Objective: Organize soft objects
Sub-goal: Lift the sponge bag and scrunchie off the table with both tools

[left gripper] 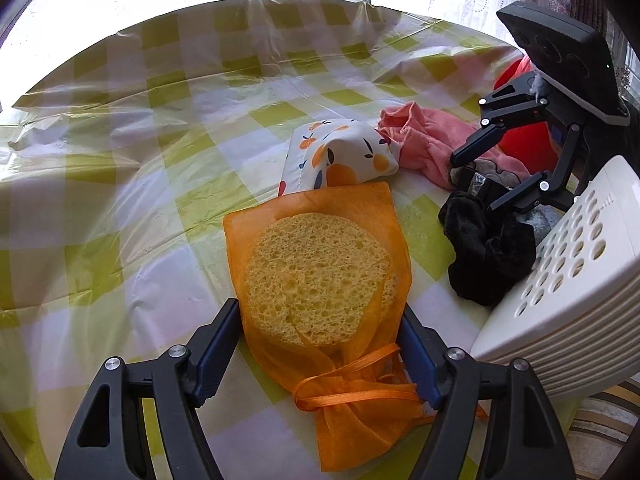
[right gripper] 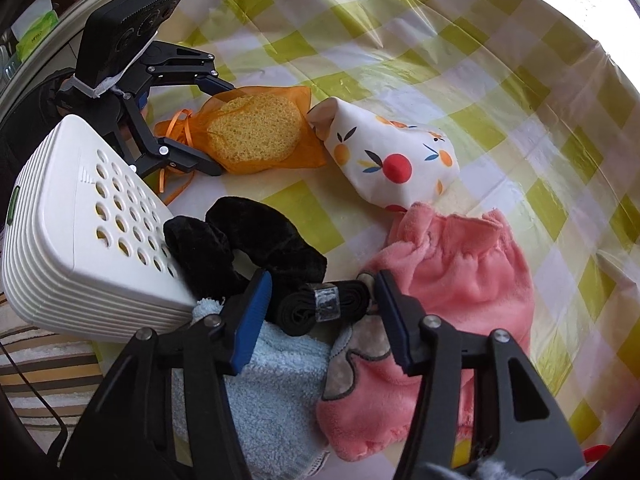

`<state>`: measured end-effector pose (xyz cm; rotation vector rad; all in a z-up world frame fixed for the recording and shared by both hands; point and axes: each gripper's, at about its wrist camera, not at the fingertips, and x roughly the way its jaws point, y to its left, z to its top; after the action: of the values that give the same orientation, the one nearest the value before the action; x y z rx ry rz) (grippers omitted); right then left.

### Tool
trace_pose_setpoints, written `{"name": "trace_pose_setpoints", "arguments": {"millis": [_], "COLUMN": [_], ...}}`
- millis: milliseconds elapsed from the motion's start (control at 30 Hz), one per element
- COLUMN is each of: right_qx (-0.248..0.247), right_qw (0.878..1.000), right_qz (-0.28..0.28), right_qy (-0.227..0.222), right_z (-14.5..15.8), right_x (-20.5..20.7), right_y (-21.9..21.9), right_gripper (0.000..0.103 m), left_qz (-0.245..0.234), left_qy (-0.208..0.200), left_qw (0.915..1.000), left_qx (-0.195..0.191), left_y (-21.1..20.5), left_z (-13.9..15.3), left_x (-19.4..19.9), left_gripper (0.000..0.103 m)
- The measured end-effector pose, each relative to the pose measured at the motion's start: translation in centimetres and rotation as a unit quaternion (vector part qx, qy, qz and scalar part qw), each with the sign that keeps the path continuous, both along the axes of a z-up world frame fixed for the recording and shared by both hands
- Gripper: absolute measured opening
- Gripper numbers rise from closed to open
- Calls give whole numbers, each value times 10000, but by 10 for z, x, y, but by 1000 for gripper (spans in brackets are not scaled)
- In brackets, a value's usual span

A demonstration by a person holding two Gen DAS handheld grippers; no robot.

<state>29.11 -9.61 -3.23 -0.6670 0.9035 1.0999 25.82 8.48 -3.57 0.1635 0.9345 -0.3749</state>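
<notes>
In the left wrist view, the left tool (left gripper: 320, 344) sits at lower centre with its blue pads either side of the orange mesh bag (left gripper: 320, 280) that holds a yellow sponge (left gripper: 316, 280). The pads look to be at the bag's edges, but whether they press on it I cannot tell. The bag lies on the checked bench (left gripper: 120, 160), and the white perforated basket (left gripper: 560, 280) stands at the right edge.

In the right wrist view, the basket is at centre left and the black velvet piece (right gripper: 256, 236) lies just beside it. At lower centre the right tool (right gripper: 320, 304) straddles a rolled black strap (right gripper: 324, 304); small gaps show beside each pad, so it stands open. The pink plush cloth (right gripper: 460, 272) and fruit-print pouch (right gripper: 392, 160) lie to the right.

Judged from this, both tools are at the grasping step. Next, each calls for closing firmly, lifting clear of neighbouring fabric, then carrying across to the basket.
</notes>
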Motion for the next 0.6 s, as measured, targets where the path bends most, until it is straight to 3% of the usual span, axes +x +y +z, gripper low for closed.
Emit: {"name": "trace_pose_setpoints", "arguments": {"millis": [167, 400, 600], "right_qx": [-14, 209, 59], "right_qw": [9997, 9993, 9996], "right_qz": [-226, -289, -259], "right_qy": [-27, -94, 36], "right_z": [0, 16, 3], "right_x": [2, -2, 2], "right_y": [-3, -7, -1], "right_gripper": [57, 58, 58], "left_qz": [410, 543, 607], "left_qy": [-115, -229, -206], "left_qw": [9990, 9981, 9976], "left_qx": [-107, -197, -257], "left_y": [13, 17, 19], "left_z": [6, 14, 12], "left_x": [-2, -10, -11], "left_gripper": [75, 75, 75]}}
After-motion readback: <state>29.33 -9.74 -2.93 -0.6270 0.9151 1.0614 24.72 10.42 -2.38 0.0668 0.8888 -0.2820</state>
